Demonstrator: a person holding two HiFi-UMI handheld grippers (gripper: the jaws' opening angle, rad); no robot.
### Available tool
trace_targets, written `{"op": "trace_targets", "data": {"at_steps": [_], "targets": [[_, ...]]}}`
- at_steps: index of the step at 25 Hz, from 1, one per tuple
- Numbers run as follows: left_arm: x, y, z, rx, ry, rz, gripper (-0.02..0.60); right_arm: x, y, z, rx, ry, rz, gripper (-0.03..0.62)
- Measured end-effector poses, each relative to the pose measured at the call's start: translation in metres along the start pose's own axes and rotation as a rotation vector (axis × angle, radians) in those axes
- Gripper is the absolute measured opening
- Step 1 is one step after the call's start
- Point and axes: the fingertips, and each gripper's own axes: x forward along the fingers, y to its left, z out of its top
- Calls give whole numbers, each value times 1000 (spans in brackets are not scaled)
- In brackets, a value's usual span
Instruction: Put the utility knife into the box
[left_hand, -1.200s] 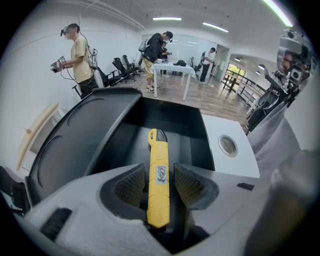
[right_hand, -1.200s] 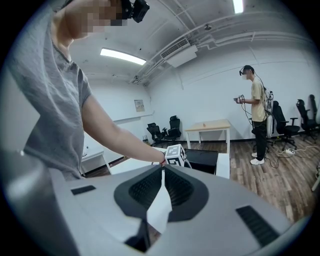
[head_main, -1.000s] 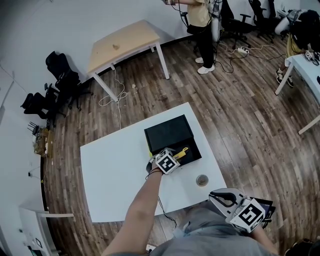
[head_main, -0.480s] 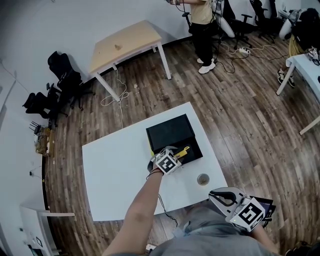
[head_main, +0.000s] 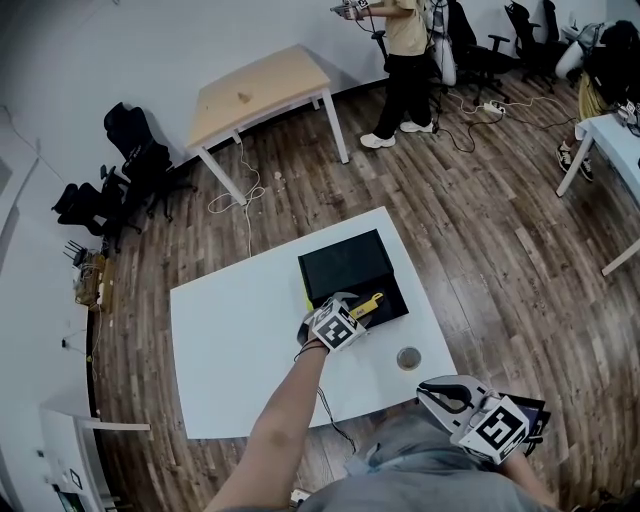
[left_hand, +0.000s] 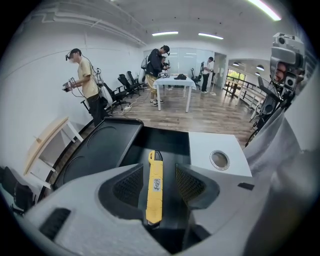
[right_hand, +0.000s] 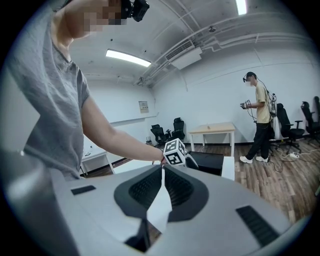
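Office room, wood plank floor, white rectangular tabletop (head_main: 230, 350) in the middle. Open black rectangular box (head_main: 345, 262) sits on its far right part, lid folded flat beside the tray. Small round ring-shaped item (head_main: 407, 357) lies on the tabletop near the box, apart from it.

Left tool (left_hand: 159, 172) hangs over the tray, jaws spread. Slim yellow utility knife (left_hand: 155, 192) lies lengthwise between the pads, with a clear gap on the right pad side and a thin one, if any, on the left. Its tip points away from the tool, into the tray. Head view confirms that the knife is over the tray's near edge, not over the lid.

Right tool (right_hand: 162, 170) is held back at the person's waist, off the tabletop. Its tips are pressed together with nothing gripped; the white wedge behind them looks like a surface seen through the gap.

Change over the last second is close to nil: left tool and knife have kept their place at the tray, and only a bystander in a yellow shirt (head_main: 400, 60) has stepped. Judgement: the grip looks already let go and the knife probably rests on the tray floor, so the task is essentially done. What is left is to lift the left tool straight out without dragging the knife.
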Motion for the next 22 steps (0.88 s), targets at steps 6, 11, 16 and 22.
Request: {"op": "trace_targets", "data": {"at_steps": [6, 11, 16, 22], "targets": [[-14, -4, 11, -8, -54, 22, 186, -3, 4, 2, -2, -36, 3, 34], [-27, -9, 18, -11, -98, 47, 186, -3, 8, 0, -9, -38, 12, 34], [-41, -17, 25, -7, -143, 75, 186, -4, 14, -2, -20, -28, 31, 34], [-63, -27, 34, -8, -199, 101, 186, -4, 22, 0, -22, -44, 41, 34]]}}
